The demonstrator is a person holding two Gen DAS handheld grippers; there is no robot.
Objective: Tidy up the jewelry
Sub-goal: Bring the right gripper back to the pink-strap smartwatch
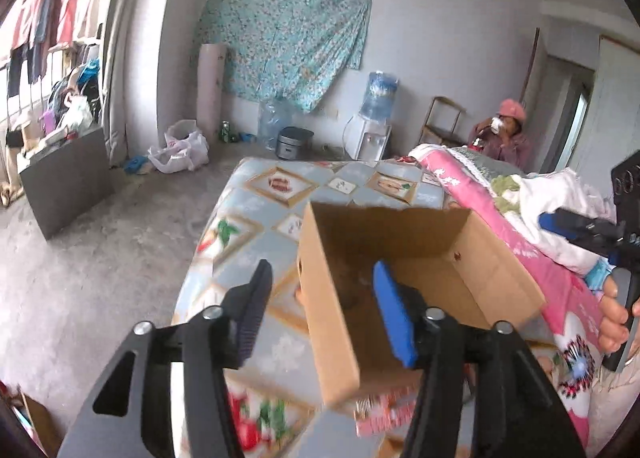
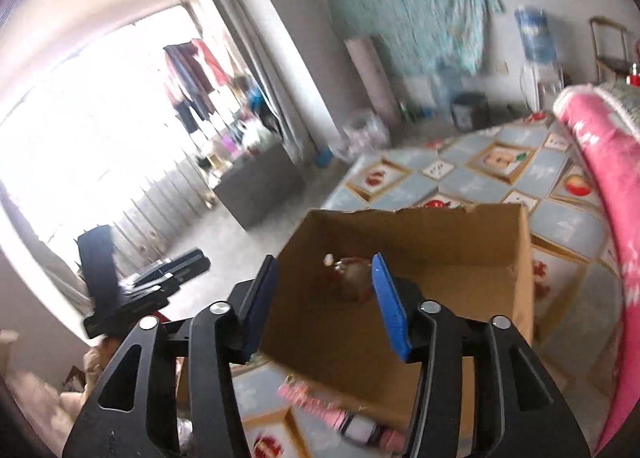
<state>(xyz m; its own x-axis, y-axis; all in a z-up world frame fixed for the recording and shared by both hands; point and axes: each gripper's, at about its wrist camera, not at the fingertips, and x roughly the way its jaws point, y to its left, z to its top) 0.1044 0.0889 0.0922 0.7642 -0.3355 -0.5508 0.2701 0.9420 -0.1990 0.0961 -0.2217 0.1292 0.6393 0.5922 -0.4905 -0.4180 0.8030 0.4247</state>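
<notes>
Inside the cardboard box point(image 2: 420, 282), a small brownish clump of jewelry point(image 2: 352, 278) with a pale bead or two lies on the bottom near the left wall; blur keeps the separate pieces from being told apart. In the left wrist view the same dark clump point(image 1: 352, 282) shows low in the box point(image 1: 420, 258), partly behind a blue pad. The box stands open-topped on a bed point(image 2: 472, 178) covered with a patterned sheet, a pink quilt point(image 2: 600, 162) bunched along its right side.

The right gripper point(image 2: 326, 298) hovers at the near rim, its fingers parted with nothing between them. The left gripper point(image 1: 320, 314) straddles the box's left wall, fingers likewise spread and empty. No jewelry is carried by either, so the step in hand appears to be a release into the box, or a reach for the next piece.

To do it well, each gripper should probably clear the rim before moving sideways, since the light cardboard would likely slide or tip if a finger caught its wall. Pinkish items point(image 2: 320, 402) lie blurred on the bed below the box's near edge; if one is the next piece, it calls for a slow approach and a low, square pinch. The clump may tangle, so pieces are better laid apart.
</notes>
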